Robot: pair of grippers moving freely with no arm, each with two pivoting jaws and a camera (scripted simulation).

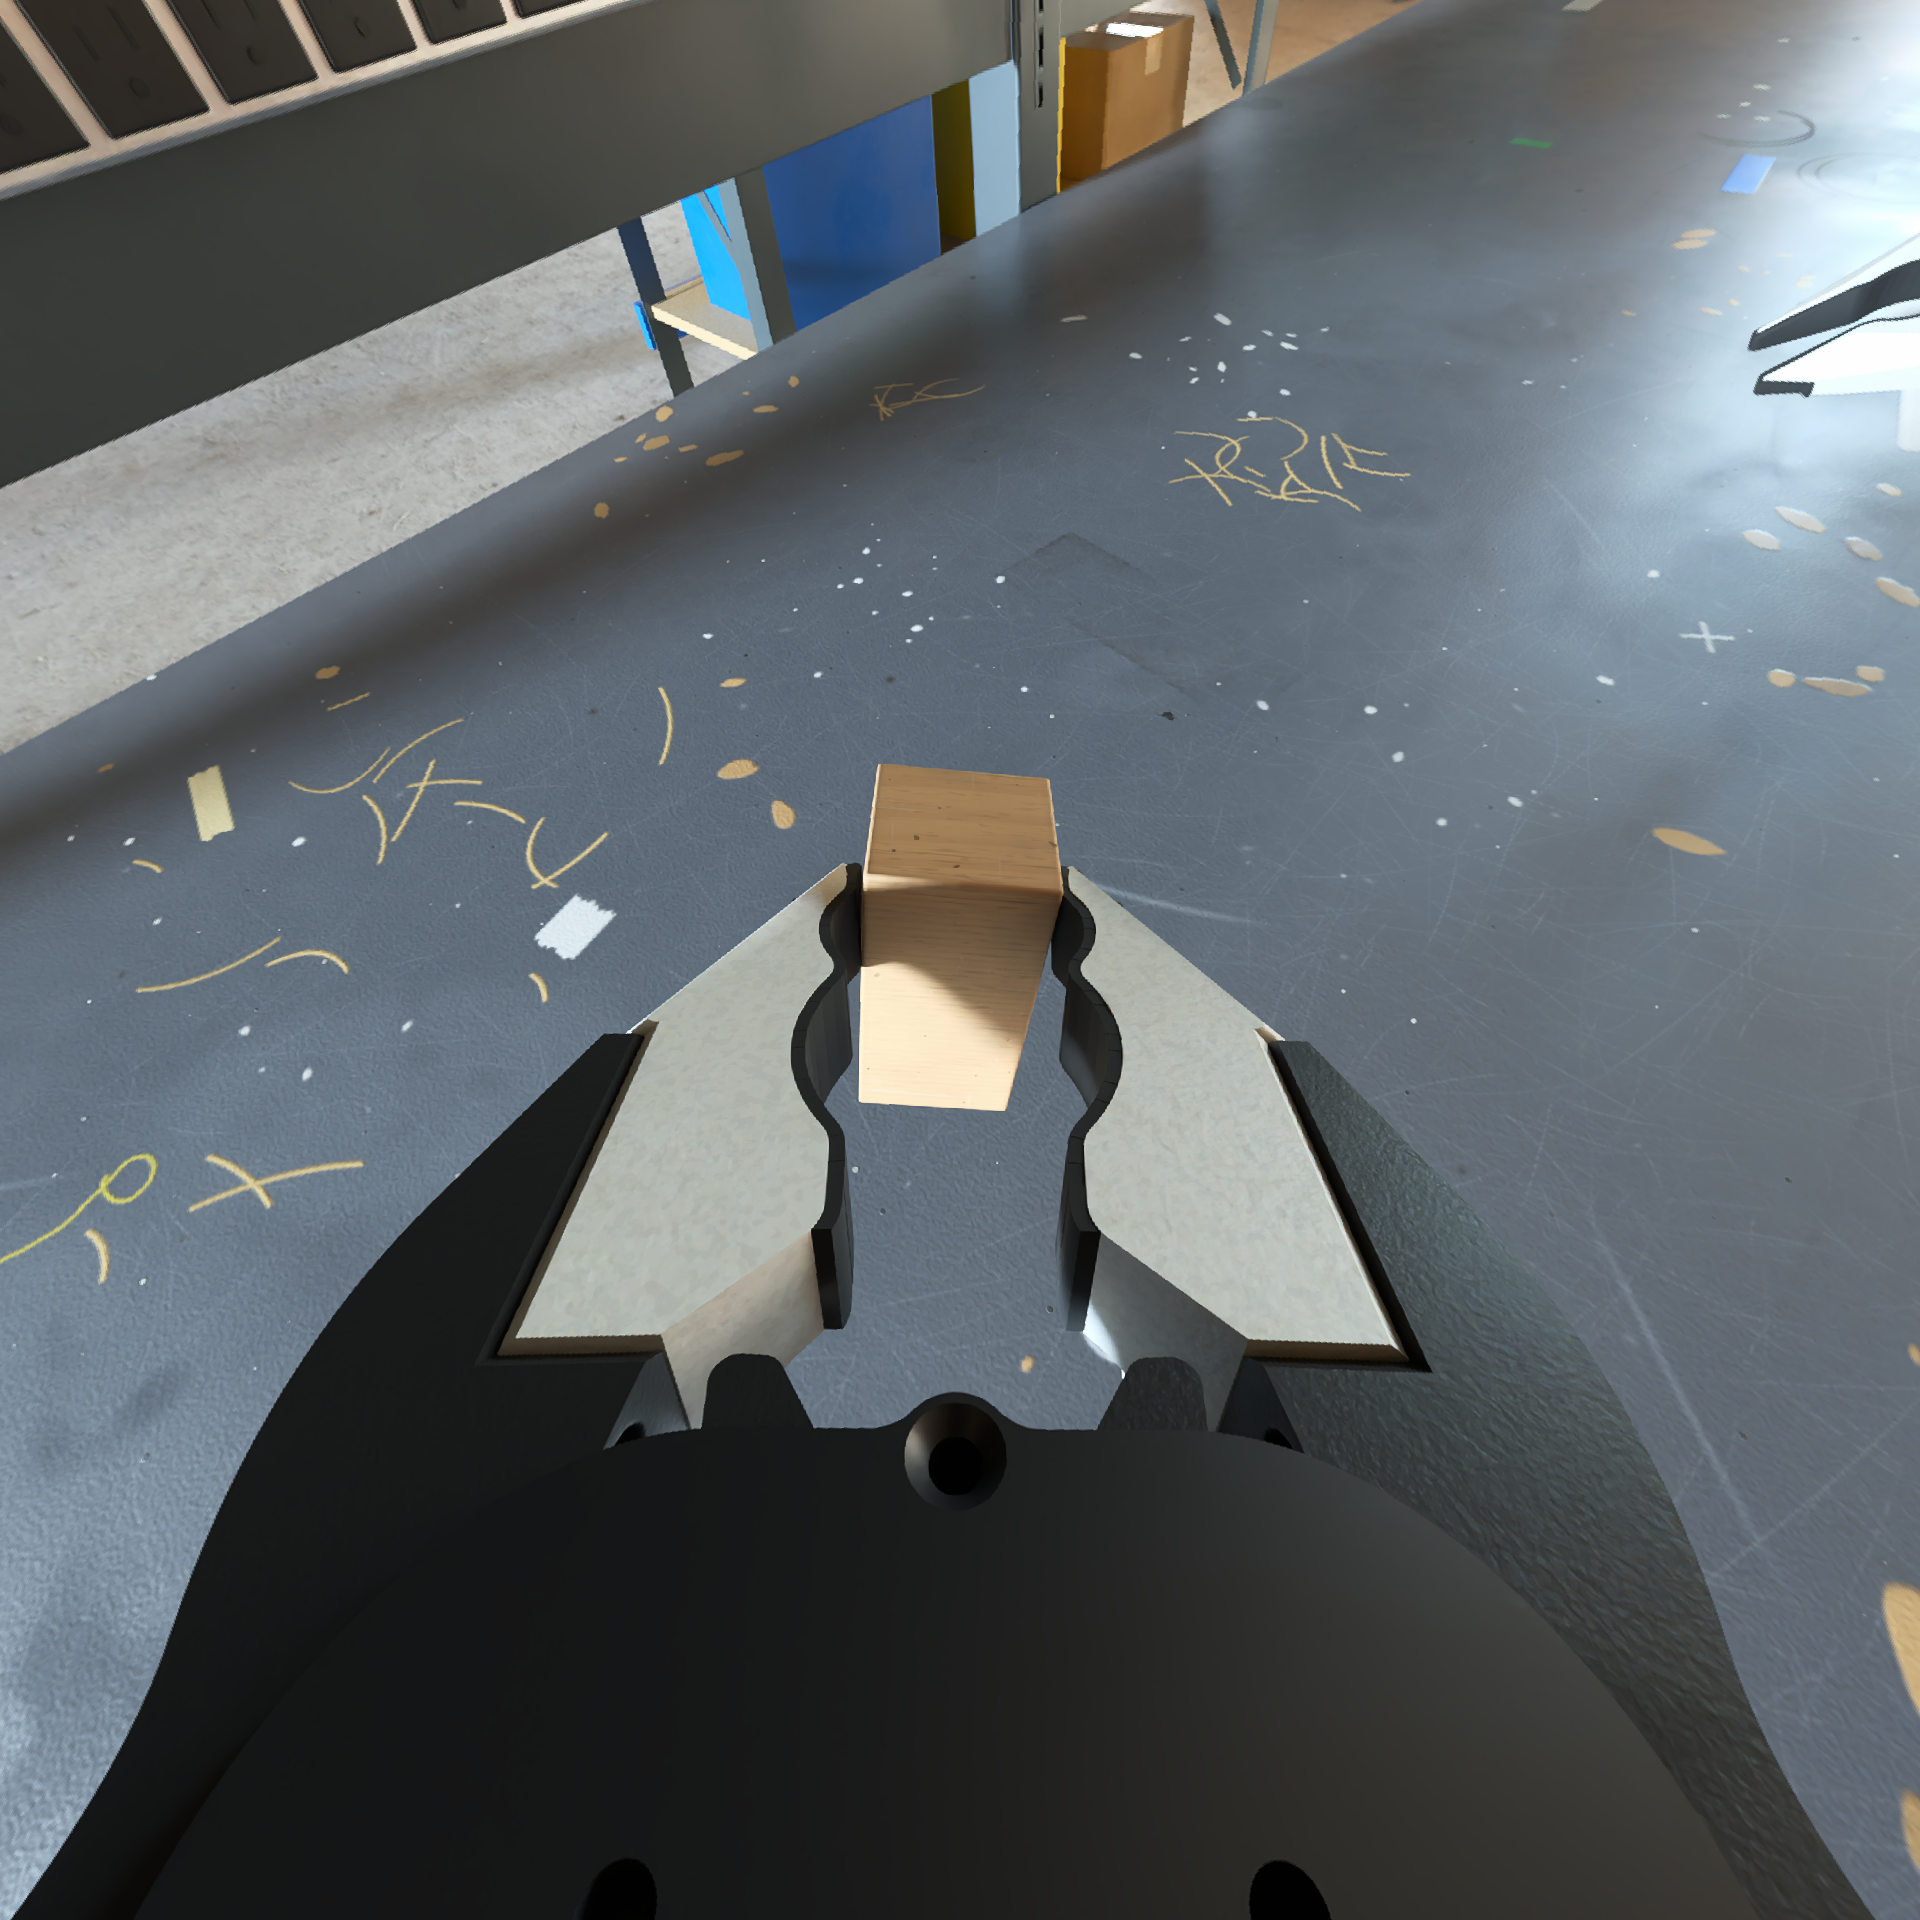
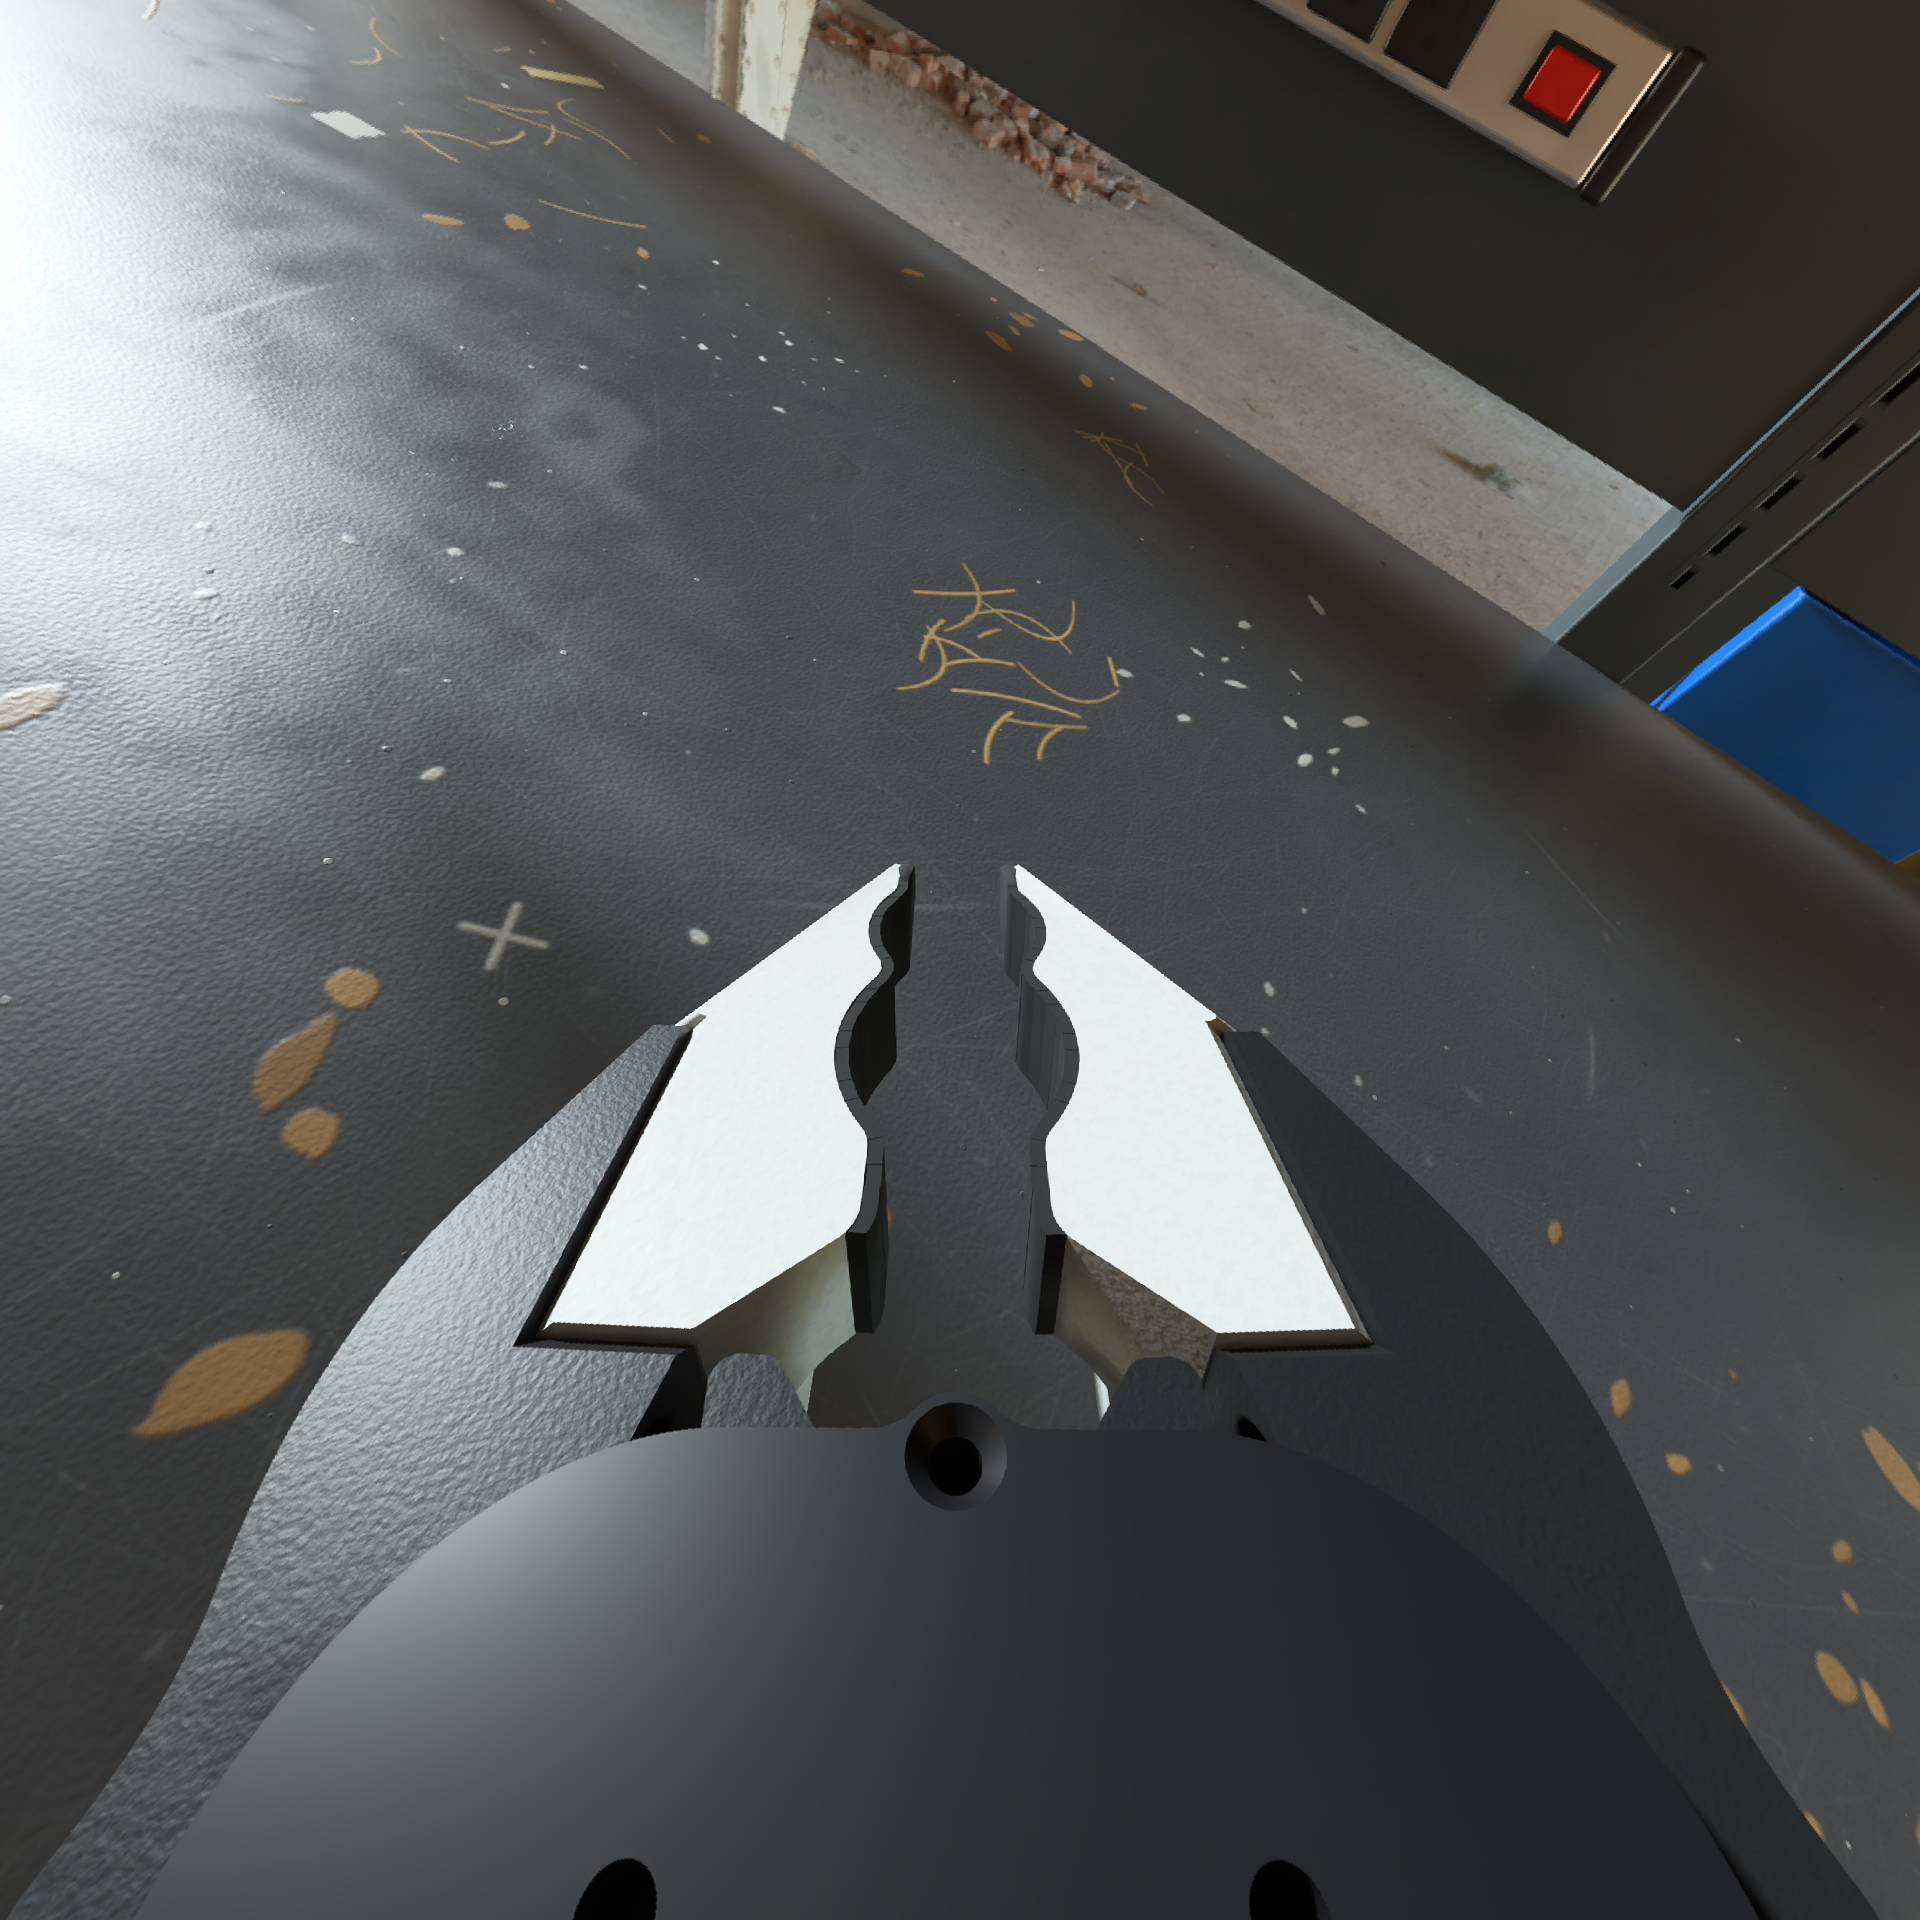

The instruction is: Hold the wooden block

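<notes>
The wooden block is a light, upright piece of wood over the grey worktable. My left gripper is shut on it, with both fingertips pressed to its sides near the top. I cannot tell whether its lower end touches the table. My right gripper is empty, its jaws a narrow gap apart, low over the table. It also shows in the left wrist view at the far right edge, well away from the block. The block does not show in the right wrist view.
The tabletop bears tan scribbles, paint spots and a tape scrap. Its far edge runs diagonally across both views. Beyond it stand shelving with a blue bin, a cardboard box and a panel with a red switch.
</notes>
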